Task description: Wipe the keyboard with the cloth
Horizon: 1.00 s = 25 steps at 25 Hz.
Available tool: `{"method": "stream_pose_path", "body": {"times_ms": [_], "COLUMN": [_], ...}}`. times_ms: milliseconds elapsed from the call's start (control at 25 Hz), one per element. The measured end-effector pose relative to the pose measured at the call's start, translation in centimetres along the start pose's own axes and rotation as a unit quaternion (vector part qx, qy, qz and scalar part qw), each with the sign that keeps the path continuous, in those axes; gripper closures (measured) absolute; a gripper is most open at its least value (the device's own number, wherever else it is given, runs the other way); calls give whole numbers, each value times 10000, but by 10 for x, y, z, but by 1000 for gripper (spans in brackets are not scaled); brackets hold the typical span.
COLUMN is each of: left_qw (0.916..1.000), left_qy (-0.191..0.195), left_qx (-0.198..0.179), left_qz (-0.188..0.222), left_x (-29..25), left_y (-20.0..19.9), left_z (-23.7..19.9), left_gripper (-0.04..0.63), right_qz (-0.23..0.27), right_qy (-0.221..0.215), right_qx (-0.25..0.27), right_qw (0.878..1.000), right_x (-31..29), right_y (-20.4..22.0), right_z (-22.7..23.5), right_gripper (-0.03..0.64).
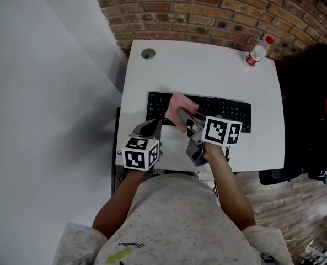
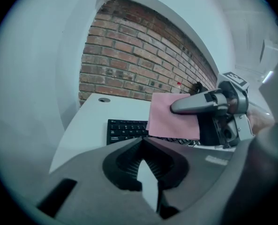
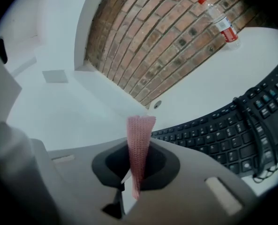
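1. A white table (image 1: 207, 70) stands against a brick wall (image 1: 207, 10), and a black keyboard (image 1: 229, 112) lies across its middle, parallel to the near edge and closer to it than to the far edge.
2. The right gripper (image 1: 186, 117) reaches in from the near edge over the left half of the keyboard. Its jaws are clamped on a pink cloth (image 1: 180, 108).
3. In the right gripper view the cloth stands edge-on as a narrow knitted strip pinched between the 2 jaws, rising past their tips.
4. In the left gripper view the cloth hangs as a flat sheet from the right gripper, and its lower edge reaches down to the keys. Whether it presses on them cannot be told.
5. In the head view the cloth covers part of the keyboard's left half, while the left end and the whole right half stay bare.
6. The left gripper (image 1: 150, 128) is near the table's near-left corner, just in front of the keyboard's left end. Its jaws are closed tip to tip with nothing between them.
7. A clear bottle (image 1: 257, 52) with a red cap and red label stands upright at the far-right corner, well apart from the keyboard.
8. A round cable hole (image 1: 148, 53) sits at the far-left corner.
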<state>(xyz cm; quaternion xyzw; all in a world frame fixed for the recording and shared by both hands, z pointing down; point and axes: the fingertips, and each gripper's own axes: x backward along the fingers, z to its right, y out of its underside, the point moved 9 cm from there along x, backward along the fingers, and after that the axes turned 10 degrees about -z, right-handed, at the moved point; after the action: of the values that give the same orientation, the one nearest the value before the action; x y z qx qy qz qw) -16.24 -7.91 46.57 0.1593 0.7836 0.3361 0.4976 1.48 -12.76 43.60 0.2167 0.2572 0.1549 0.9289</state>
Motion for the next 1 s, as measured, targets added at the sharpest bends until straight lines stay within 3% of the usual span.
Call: {"method": "stream_pose_path", "body": {"times_ms": [520, 1000], "left_qw": [9999, 9999], "left_qy": [-104, 67], "left_qx": [109, 34], "left_qz": [-49, -96], "left_x": [39, 33], "left_y": [14, 15], "left_z": [-53, -57], "left_gripper": [600, 600], "right_qz": [-450, -395], "right_qy": [-169, 177], "right_qx": [-84, -281], "right_qw": [9988, 9987], "right_x": [-96, -104], "right_y": [37, 43], "right_z": [-30, -11], "right_gripper": [592, 592]}}
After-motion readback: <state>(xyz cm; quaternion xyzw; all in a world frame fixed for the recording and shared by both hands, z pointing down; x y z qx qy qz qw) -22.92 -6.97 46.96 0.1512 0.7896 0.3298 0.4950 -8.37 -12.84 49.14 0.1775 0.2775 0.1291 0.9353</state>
